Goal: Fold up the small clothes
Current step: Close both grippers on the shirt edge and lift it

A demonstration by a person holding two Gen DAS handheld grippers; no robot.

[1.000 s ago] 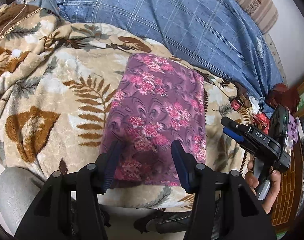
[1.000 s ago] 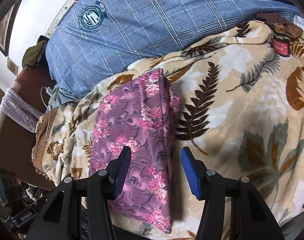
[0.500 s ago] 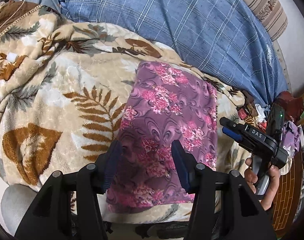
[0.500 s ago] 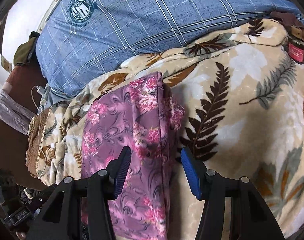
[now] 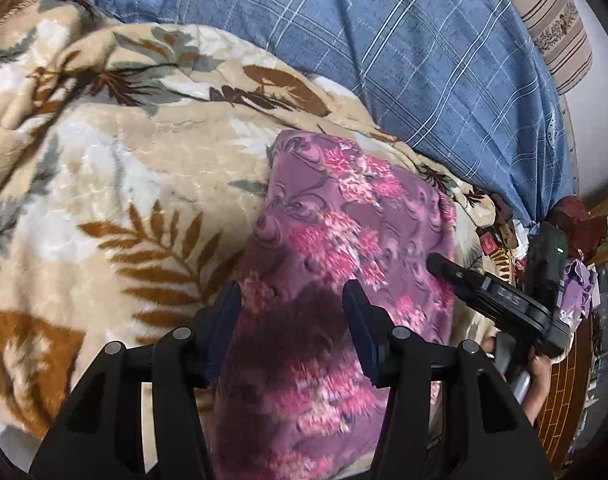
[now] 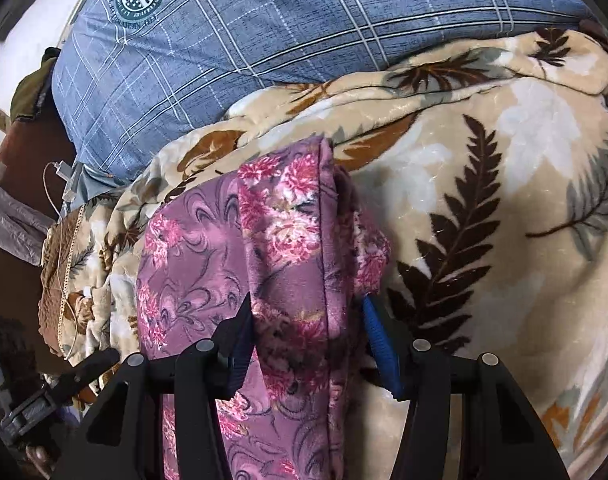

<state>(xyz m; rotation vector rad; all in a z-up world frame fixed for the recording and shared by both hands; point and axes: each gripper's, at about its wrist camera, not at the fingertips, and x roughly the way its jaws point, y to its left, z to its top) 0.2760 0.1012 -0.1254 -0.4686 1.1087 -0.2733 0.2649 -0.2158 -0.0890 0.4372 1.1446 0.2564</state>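
Note:
A purple garment with pink flowers [image 5: 343, 240] lies folded into a long strip on a beige leaf-print blanket [image 5: 124, 200]. My left gripper [image 5: 292, 304] is open and low over the strip's near left part, its shadow dark on the cloth. In the right wrist view the garment [image 6: 288, 232] shows a thick doubled right edge. My right gripper [image 6: 305, 316] is open and straddles that edge, with cloth filling the gap between its blue pads [image 6: 373, 328]. The right gripper [image 5: 483, 288] also shows in the left wrist view, over the strip's right side, held by a hand [image 5: 537, 384].
A blue plaid pillow [image 6: 244, 40] lies behind the blanket, with a striped cushion [image 5: 543, 12] beyond it. Small red and brown items [image 5: 491, 240] sit at the blanket's right end. A white cable [image 6: 60, 176] hangs at the left. The left gripper [image 6: 64, 380] shows at the lower left.
Both grippers have come forward and down onto the garment, which now looks much larger. The right gripper's fingers now stand on either side of the doubled right edge.

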